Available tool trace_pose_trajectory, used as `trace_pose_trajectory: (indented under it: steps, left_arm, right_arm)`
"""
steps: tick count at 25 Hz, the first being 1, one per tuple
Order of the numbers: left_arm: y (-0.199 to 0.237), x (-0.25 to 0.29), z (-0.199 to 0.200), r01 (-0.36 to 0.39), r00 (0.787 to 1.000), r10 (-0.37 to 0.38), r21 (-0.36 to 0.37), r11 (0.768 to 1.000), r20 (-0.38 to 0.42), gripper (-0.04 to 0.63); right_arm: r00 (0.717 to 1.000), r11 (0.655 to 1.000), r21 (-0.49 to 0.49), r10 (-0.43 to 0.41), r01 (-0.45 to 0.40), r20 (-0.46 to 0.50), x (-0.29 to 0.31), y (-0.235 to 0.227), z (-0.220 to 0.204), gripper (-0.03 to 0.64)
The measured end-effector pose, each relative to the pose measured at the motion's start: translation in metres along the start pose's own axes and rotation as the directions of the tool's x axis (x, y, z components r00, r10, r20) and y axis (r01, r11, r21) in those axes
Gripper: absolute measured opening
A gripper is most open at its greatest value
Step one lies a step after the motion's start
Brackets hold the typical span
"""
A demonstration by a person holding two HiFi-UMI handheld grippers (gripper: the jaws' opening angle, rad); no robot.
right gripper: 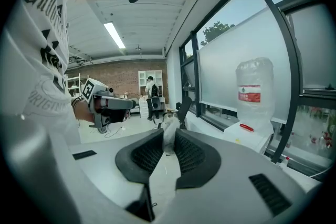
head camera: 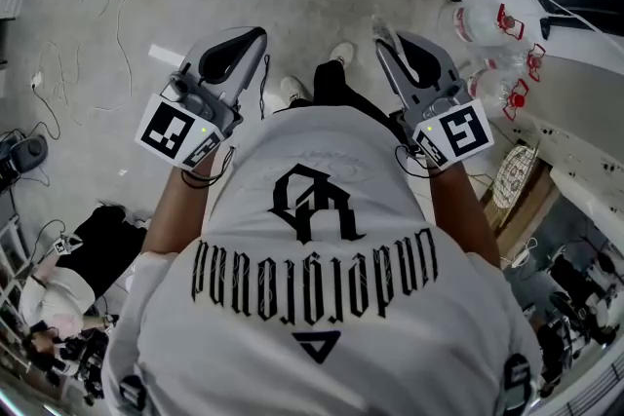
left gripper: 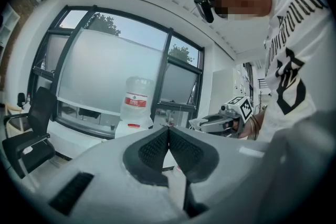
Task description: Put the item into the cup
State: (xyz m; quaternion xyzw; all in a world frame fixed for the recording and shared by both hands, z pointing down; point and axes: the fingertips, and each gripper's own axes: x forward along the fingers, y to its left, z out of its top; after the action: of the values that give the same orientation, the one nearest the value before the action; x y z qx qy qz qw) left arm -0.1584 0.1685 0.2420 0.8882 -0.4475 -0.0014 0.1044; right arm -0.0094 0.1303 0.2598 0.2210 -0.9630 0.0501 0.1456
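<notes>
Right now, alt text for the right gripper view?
The right gripper is shut on a small pale item, seen along its dark ribbed pads. To the left, a person's hand holds the left gripper; to the right, a large water bottle stands beside tall windows.

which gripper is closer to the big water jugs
Right. The right gripper is just beside the water jugs, which lie off to its outer side. The left gripper is across the person's body from them, clearly farther away.
</notes>
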Motion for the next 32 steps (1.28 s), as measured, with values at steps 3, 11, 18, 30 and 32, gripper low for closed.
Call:
trace_pose_trajectory:
  steps: [3,11,18,30,32]
  left_arm:
    - [0.006,0.005,-0.002,-0.017,1.000,0.016,-0.006,1.000,-0.006,0.015]
    - [0.018,0.038,-0.001,-0.030,0.999,0.030,-0.002,1.000,-0.032,0.015]
    - [0.029,0.094,0.004,-0.008,0.999,0.008,-0.010,1.000,-0.038,0.015]
    - [0.037,0.210,0.019,0.038,0.998,-0.036,0.019,0.999,-0.053,0.015]
    - [0.035,0.226,0.019,0.046,0.997,-0.043,0.039,0.998,-0.060,0.014]
  right_arm:
    - [1.000,1.000,0.014,0.007,-0.007,0.000,0.005,-0.009,-0.004,0.066]
    - [1.000,0.999,0.035,0.016,-0.016,-0.003,0.015,-0.045,-0.006,0.066]
    - [1.000,0.999,0.049,0.002,-0.001,-0.010,0.020,-0.097,-0.009,0.066]
    - [1.000,0.998,0.058,-0.019,0.018,0.023,0.009,-0.199,-0.004,0.066]
    - [0.999,0.999,0.051,-0.018,0.017,0.026,0.005,-0.210,-0.005,0.066]
